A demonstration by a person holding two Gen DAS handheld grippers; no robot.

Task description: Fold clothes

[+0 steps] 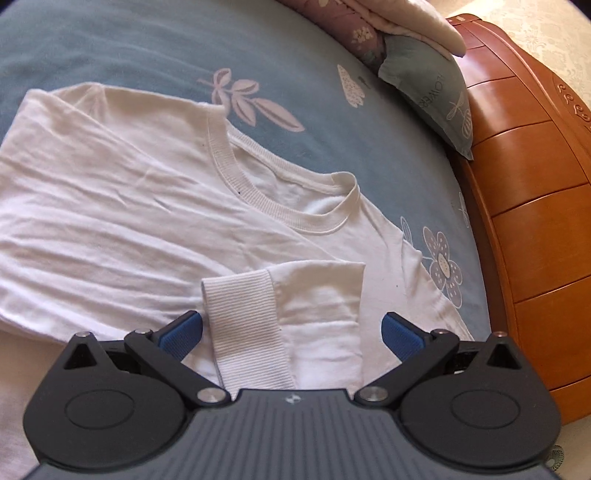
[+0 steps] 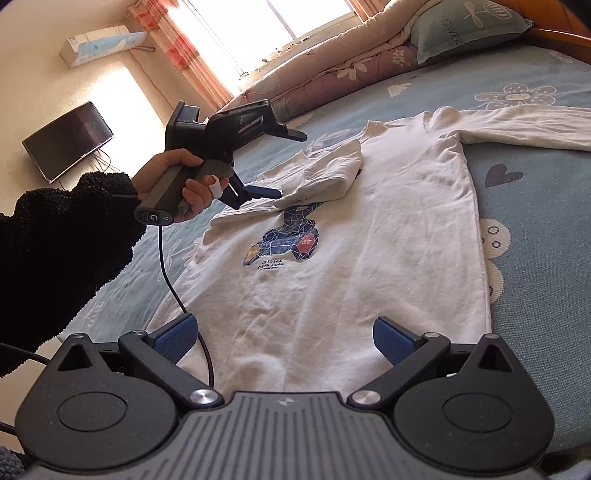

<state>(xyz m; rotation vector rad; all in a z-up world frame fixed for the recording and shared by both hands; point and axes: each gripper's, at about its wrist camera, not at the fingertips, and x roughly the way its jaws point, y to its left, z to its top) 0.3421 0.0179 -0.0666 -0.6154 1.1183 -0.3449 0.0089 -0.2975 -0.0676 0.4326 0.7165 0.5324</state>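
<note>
Left gripper (image 1: pixel 291 330) spread over sweatshirt (image 2: pixel 332 236); blue bedsheet (image 1: pixel 129 48)

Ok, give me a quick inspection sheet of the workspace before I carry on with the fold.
Surface: bed with a blue flowered sheet.
Job's things: white shirt lying flat, print up; one sleeve folded in over the chest, the other sleeve stretched outward.
Clutter: pillow and rolled quilt at the head end.
Grippers: left gripper open, folded cuff between its fingers; right gripper open above the hem, holding nothing.
Cables: black cable hanging from the left gripper's handle across the shirt's edge.
Surroundings: wooden bed frame, television, air conditioner, curtained window.
</note>
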